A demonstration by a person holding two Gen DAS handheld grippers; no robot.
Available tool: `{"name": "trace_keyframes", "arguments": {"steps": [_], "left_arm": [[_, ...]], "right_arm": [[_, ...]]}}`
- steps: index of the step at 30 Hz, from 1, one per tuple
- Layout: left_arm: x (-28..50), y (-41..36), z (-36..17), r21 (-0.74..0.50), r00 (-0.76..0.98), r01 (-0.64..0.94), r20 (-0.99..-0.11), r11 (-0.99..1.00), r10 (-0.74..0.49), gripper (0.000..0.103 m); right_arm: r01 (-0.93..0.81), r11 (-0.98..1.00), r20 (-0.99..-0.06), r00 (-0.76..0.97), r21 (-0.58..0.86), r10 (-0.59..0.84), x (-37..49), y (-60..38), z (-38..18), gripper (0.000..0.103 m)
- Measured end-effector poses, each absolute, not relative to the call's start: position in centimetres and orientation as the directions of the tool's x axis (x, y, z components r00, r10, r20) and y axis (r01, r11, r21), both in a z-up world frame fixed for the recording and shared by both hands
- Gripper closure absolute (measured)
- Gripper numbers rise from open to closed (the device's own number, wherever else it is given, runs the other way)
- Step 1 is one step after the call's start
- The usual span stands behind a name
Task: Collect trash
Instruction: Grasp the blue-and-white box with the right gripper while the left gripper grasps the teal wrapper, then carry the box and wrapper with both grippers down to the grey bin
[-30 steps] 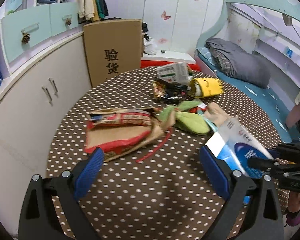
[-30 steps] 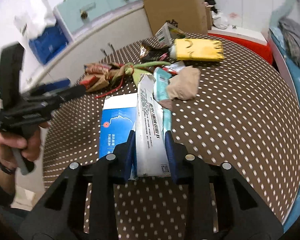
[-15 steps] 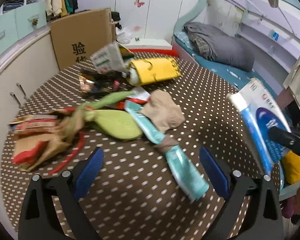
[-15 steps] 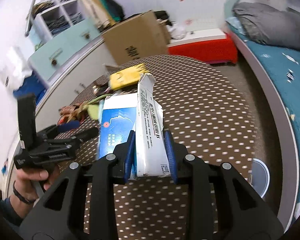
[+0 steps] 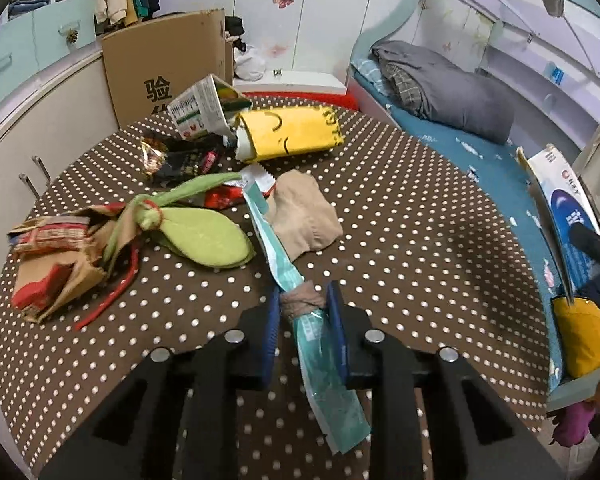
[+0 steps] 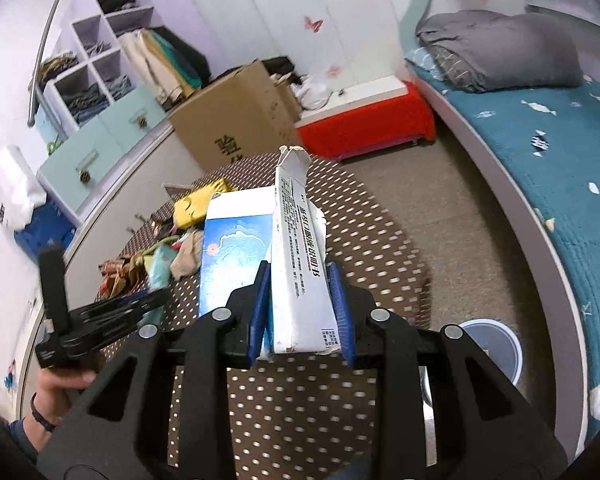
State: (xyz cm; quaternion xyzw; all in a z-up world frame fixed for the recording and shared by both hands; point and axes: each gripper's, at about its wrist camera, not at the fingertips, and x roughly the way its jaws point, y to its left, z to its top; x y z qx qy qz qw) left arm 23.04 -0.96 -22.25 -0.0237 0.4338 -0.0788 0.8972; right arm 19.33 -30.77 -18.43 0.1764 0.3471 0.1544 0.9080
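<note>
My left gripper (image 5: 304, 320) is shut on a long teal plastic wrapper (image 5: 320, 364) that lies on the brown dotted round table (image 5: 400, 240). A beige cloth (image 5: 304, 216), a green insole (image 5: 204, 236), brown and red paper packaging (image 5: 56, 264), a yellow pouch (image 5: 288, 132) and a small carton (image 5: 200, 112) lie beyond it. My right gripper (image 6: 300, 312) is shut on a flattened white and blue box (image 6: 292, 256), held above the table's right side. The box also shows at the right edge of the left wrist view (image 5: 568, 216).
A white round bin (image 6: 496, 352) stands on the floor right of the table. A cardboard box (image 5: 168, 68) and pale cabinets (image 5: 40, 120) stand behind the table. A bed with a teal cover (image 6: 540, 140) runs along the right. A yellow thing (image 5: 584, 336) sits at the far right.
My left gripper has moved forward and closed on the teal wrapper. My right gripper has swung the box further right, away from the table's middle, toward the bin side.
</note>
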Motion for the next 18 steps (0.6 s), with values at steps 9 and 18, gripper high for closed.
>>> {"name": "trace_keyframes", "arguments": {"steps": [9, 18], "left_arm": [[22.1, -4.0, -16.3, -0.131, 0.682, 0.225, -0.686, 0.966, -0.252, 0.081], [22.8, -13.7, -12.3, -0.141, 0.653, 0.449, -0.622, 0.882, -0.432, 0.081]], "right_arm": [[-0.084, 0.903, -0.535, 0.781, 0.421, 0.322, 17.7, -35.3, -16.5, 0.073], [0.037, 0.916, -0.510, 0.840, 0.399, 0.188, 15.1, -40.9, -14.7, 0.073]]}}
